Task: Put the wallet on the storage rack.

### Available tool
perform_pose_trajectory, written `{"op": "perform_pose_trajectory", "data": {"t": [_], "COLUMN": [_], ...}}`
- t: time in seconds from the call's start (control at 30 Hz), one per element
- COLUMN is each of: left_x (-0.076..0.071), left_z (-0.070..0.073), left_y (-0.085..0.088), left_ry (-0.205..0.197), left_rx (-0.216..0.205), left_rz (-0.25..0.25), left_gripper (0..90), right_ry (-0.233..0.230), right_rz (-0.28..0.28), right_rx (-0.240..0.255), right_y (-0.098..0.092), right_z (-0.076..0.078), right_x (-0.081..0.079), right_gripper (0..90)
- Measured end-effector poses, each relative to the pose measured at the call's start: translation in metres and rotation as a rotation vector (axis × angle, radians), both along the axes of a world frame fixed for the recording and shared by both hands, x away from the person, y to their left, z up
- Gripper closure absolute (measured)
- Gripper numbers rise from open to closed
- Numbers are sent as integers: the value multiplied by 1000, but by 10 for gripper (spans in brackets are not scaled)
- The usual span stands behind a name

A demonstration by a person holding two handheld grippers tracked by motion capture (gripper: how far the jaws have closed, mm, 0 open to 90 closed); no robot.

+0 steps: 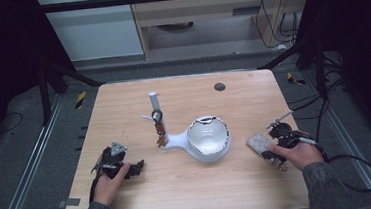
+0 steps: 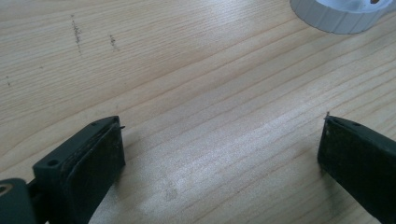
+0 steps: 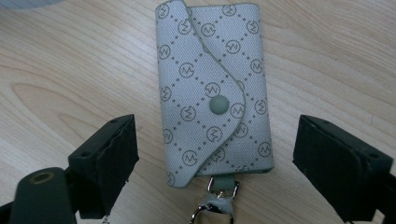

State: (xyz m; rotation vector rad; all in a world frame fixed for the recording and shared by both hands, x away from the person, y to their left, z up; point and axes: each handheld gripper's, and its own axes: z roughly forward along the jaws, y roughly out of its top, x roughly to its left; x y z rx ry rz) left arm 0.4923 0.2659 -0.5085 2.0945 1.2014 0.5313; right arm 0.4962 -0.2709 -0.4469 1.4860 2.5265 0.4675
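At the left of the high view we see our left hand (image 1: 108,183) resting on the wooden table (image 1: 190,194), and it holds the left gripper (image 1: 137,168) low over the board. In the left gripper view its two black jaws stand wide apart, with bare wood between them, so this gripper is open and holds nothing. In the top right corner of that view we see a part of a white ribbed rim (image 2: 343,18), apart from the jaws.

Going to the middle of the table, there is a white stand with an upright post (image 1: 154,103). A dark ring with some brown pieces (image 1: 158,126) hangs beside the post; we cannot tell exactly what these pieces are. The white base continues to the right into a round white bowl (image 1: 209,137), which lies near the centre of the table. Behind it, close to the far edge, there is a small dark round spot (image 1: 219,87).

At the right side lies the key pouch (image 1: 259,143), a small grey case with a diamond pattern. It lies flat on the table just beside our right hand (image 1: 298,155), to the right of the bowl and apart from it. In the right gripper view the pouch (image 3: 215,88) lies between the two jaws of the right gripper (image 3: 215,158), with its flap closed by a round snap button (image 3: 219,105) and a metal clasp (image 3: 214,205) at the near end. The jaws stand on both sides of the pouch with a clear gap of wood on each side, so the pads do not touch it; this gripper is open too.
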Motion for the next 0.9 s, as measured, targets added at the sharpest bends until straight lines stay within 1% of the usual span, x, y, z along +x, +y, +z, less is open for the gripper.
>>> {"op": "perform_pose_trajectory", "data": {"t": [0.03,0.1,0.13,0.17,0.2,0.27,0.3,0.37,0.47,0.53,0.6,0.9], "left_x": [0,0,0,0,0,0,1,1,1,1,1,1], "left_z": [0,0,0,0,0,0,0,0,0,0,0,0], "left_y": [0,0,0,0,0,0,0,0,0,0,0,-1], "left_ry": [0,0,0,0,0,0,1,1,1,1,1,2], "left_rx": [1,0,0,1,0,-2,-2,-2,-3,-3,-3,-3], "left_rz": [0,0,0,-1,0,1,0,0,0,0,0,-1], "left_gripper": [0,0,0,0,0,0,0,0,0,0,0,0], "right_ry": [0,21,27,35,42,43,45,50,47,50,49,55], "right_rz": [6,3,15,26,20,21,20,18,22,19,28,37], "right_rx": [-3,1,4,-3,-8,-7,-12,-8,-22,-15,-23,-27], "right_y": [-1,-1,-1,-1,0,-1,-1,-1,-1,-2,-3,-2], "right_z": [-1,-2,-3,-5,-6,-8,-11,-14,-15,-17,-18,-21], "right_x": [1,3,3,4,4,4,5,6,6,6,6,7], "right_gripper": [157,168,167,170,173,175,191,204,231,249,249,243]}}
